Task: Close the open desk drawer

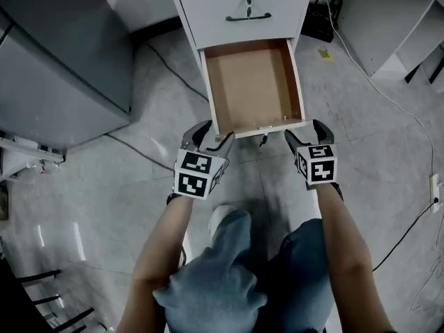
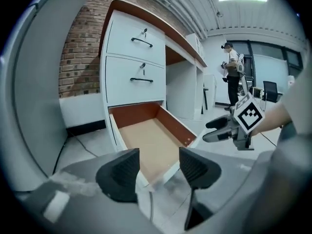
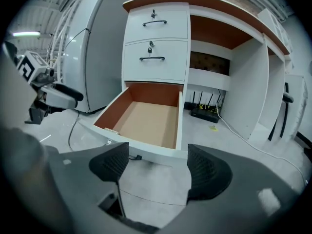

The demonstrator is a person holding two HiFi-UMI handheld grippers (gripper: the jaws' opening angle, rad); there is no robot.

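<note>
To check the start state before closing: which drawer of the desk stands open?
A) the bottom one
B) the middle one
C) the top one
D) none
A: the bottom drawer is pulled out and shows its brown inside; the top drawer and middle drawer are shut.

No words, brand names or numbers can be read anywhere. The only printed marks are black-and-white square code patterns on the marker cube (image 1: pixel 198 173) of the left gripper (image 1: pixel 210 136) and on the second cube (image 1: pixel 317 164) of the right gripper (image 1: pixel 305 132). They carry no letters.
</note>
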